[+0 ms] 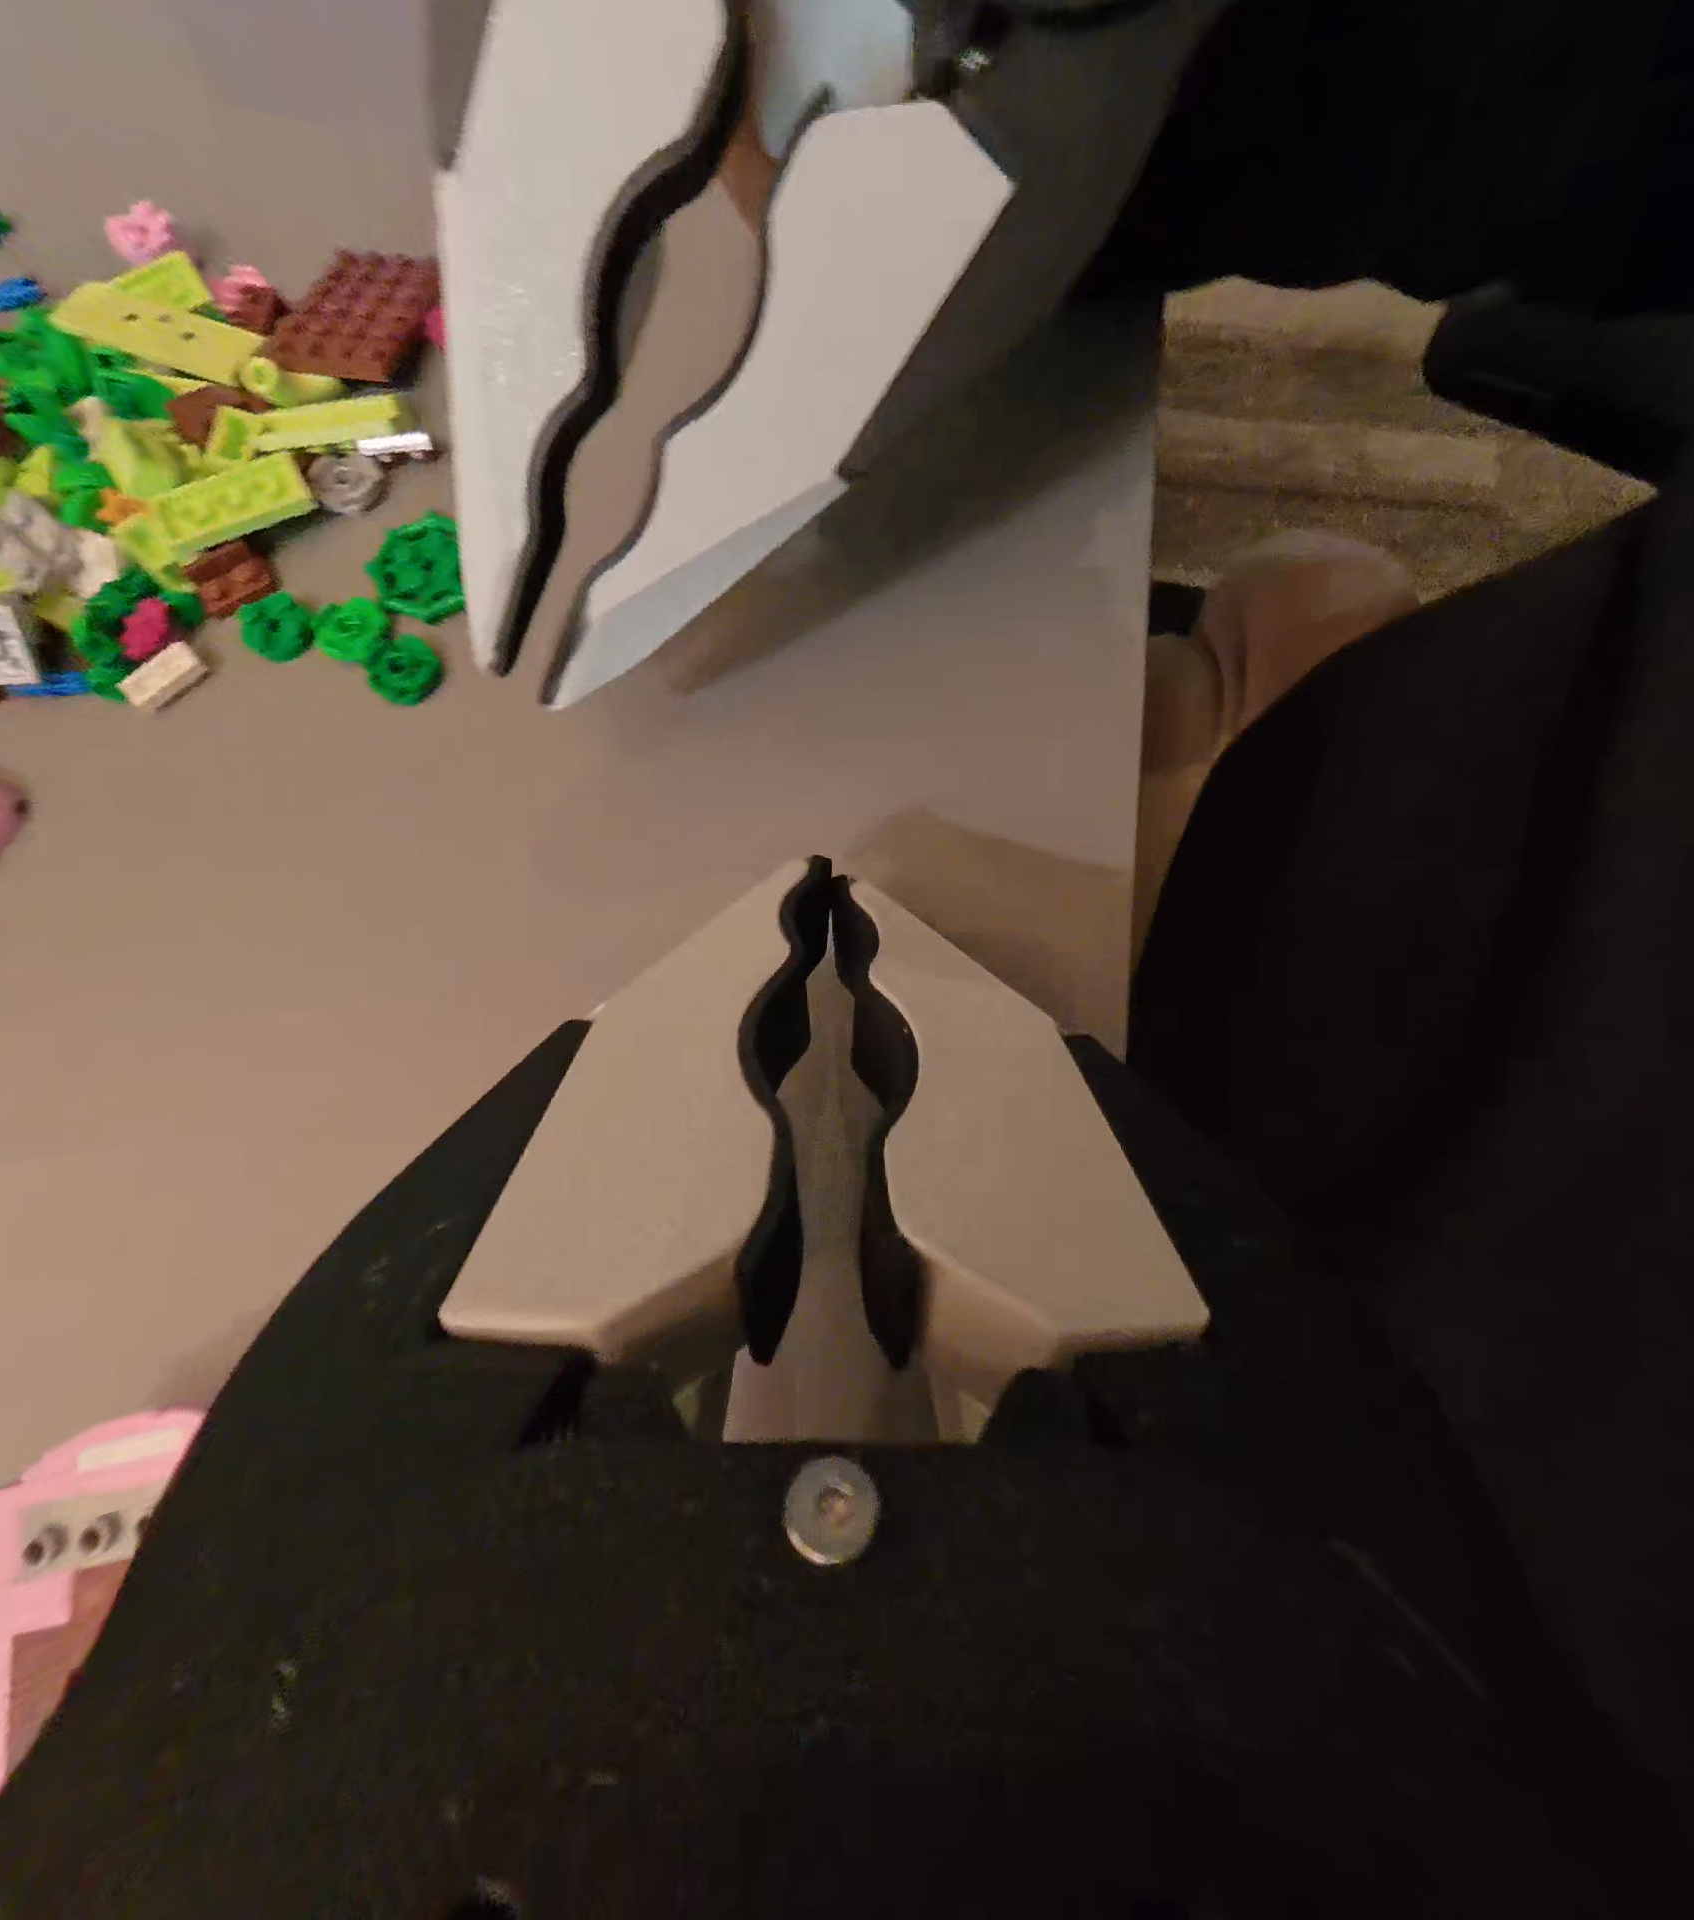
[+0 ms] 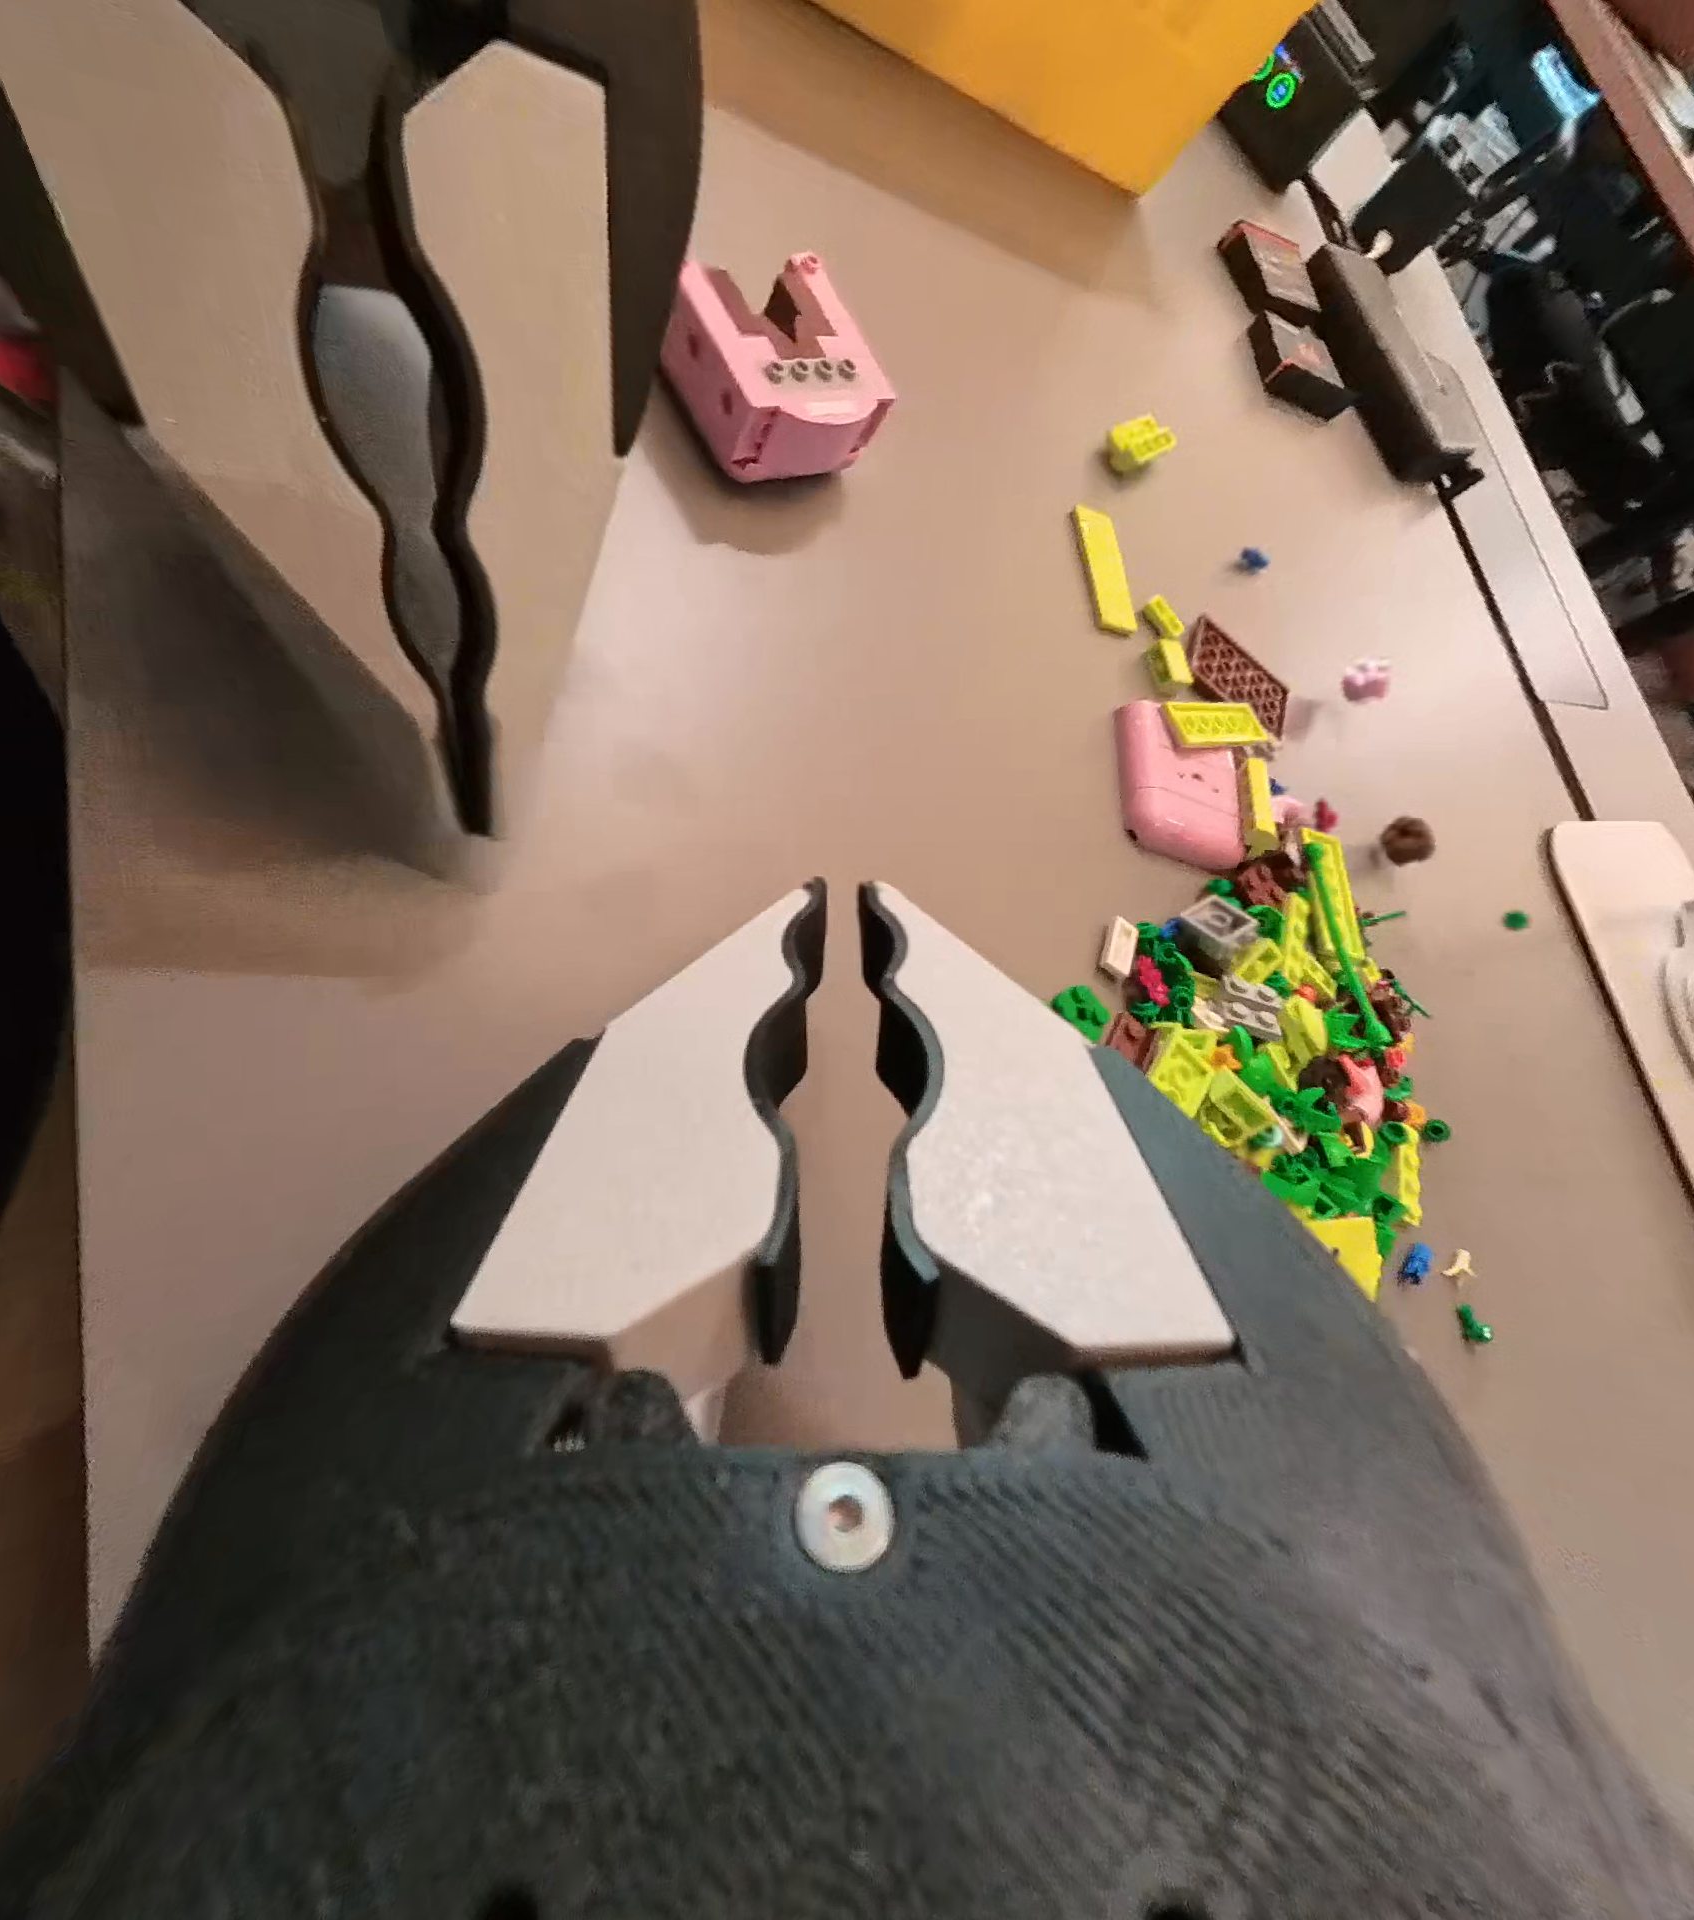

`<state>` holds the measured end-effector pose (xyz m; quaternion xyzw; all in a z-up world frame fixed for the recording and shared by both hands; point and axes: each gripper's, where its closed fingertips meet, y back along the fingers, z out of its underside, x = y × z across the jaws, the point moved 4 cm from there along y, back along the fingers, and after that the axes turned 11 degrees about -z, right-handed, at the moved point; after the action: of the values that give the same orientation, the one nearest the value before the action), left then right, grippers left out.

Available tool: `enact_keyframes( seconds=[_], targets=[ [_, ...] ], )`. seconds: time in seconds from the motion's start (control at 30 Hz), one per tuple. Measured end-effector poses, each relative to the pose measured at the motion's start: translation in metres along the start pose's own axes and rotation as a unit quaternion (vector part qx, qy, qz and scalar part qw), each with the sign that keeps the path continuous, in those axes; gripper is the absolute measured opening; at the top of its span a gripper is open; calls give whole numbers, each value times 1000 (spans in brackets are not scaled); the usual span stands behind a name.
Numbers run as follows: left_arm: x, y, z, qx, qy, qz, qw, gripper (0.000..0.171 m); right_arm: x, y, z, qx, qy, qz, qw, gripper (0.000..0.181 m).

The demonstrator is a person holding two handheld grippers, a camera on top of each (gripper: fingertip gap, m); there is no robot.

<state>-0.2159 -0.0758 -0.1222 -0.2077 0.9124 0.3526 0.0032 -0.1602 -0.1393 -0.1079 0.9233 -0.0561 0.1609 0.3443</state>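
My left gripper [image 1: 827, 873] is shut and empty, its tips touching, low over the bare tan table [image 1: 407, 1039] near its edge. My right gripper [image 2: 841, 894] is empty with its jaws almost together, only a thin slit between the tips. Each shows in the other's view: the right gripper [image 1: 529, 681] hangs tips-down above the left one, and the left gripper [image 2: 474, 821] is at upper left. A pile of green, lime and brown toy bricks [image 1: 95, 488] lies left of both, also seen in the right wrist view [image 2: 1279, 1049].
A pink brick build [image 2: 770, 384] stands beyond the grippers, also at the lower left [image 1: 43, 1558]. A pink curved piece [image 2: 1175, 790] touches the pile. A yellow box [image 2: 1061, 73], black boxes [image 2: 1279, 312] and a white board [image 2: 1653, 1039] lie farther off. The table edge [image 1: 1144, 623] borders a person's dark-clothed leg [image 1: 1445, 1039]. My right fingertips sit around 7 centimeters from my left ones.
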Motion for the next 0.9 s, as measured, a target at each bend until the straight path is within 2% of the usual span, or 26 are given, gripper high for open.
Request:
enact_keyframes(
  seconds=[0.07, 0.2, 0.37, 0.5, 0.63, 0.9],
  targets=[
    [-7, 3, -2, 9, 17, 0, 1000, 0, 2, 2, -6, 28, -16, 2, 999, 4],
    [-16, 10, -9, 40, 45, -2, 998, 11, 8, 7, -13, 69, -41, 13, 997, 7],
    [-31, 12, -7, 47, 50, -45, 997, 24, 15, 13, -14, 89, -64, 20, 994, 11],
    [-42, 16, -10, 74, 71, -68, 992, 26, 26, 13, -15, 106, -112, 14, 988, 25],
    [-50, 20, -14, 103, 90, -89, 987, 28, 33, 17, -21, 139, -138, 16, 980, 27],
    [-55, 22, -11, 119, 110, -98, 982, 35, 35, 21, -15, 125, -151, 39, 980, 29]
  ],
)
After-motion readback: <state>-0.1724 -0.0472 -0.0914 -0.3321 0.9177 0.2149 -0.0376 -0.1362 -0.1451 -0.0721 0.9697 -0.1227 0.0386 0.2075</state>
